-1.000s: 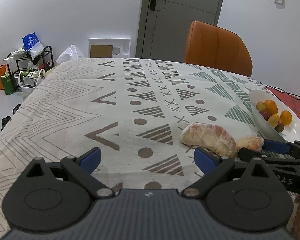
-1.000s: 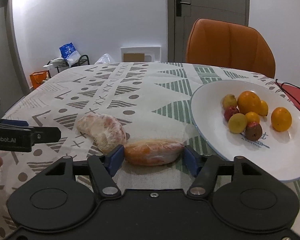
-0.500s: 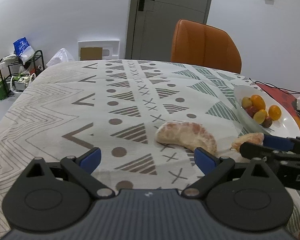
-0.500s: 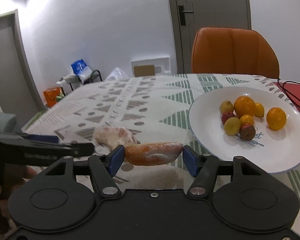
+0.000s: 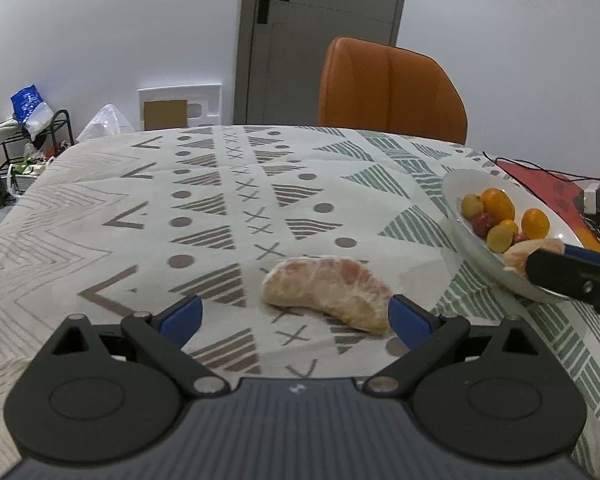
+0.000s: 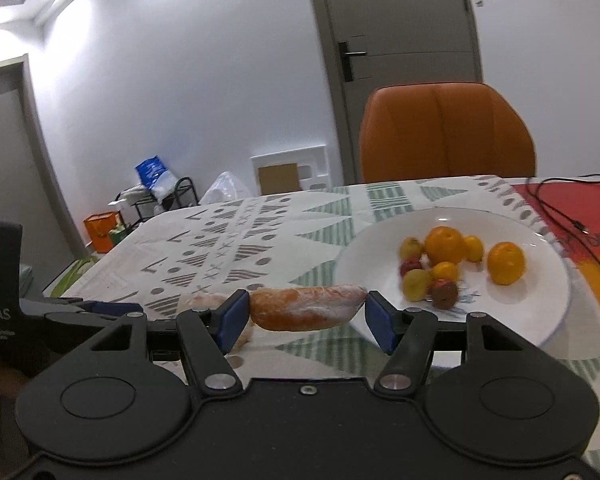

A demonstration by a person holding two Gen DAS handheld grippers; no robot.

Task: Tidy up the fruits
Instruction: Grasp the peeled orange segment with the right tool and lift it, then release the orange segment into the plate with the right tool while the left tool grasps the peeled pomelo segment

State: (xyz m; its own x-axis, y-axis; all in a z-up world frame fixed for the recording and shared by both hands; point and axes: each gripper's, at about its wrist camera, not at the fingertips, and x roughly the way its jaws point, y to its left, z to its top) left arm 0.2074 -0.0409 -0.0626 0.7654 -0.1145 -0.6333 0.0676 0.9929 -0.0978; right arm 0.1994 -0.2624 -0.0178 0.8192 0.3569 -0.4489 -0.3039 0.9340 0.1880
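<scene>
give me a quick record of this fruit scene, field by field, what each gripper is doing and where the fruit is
right gripper: shut on pomelo segment, lifted near the plate rim
left gripper: open, empty
second pomelo segment: lying on the tablecloth, ahead of the left gripper
white plate: holds small oranges and other small fruits
background: orange chair, closed door

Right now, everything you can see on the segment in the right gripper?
The peeled citrus segment is an orange-pink wedge, elongated and slightly curved, with whitish pith over its membrane. It lies roughly horizontal, lengthwise between the blue pads of the right gripper, which is shut on its ends. It is lifted off the tablecloth, near the near rim of the white plate. Only the pads appear to touch it.
</scene>
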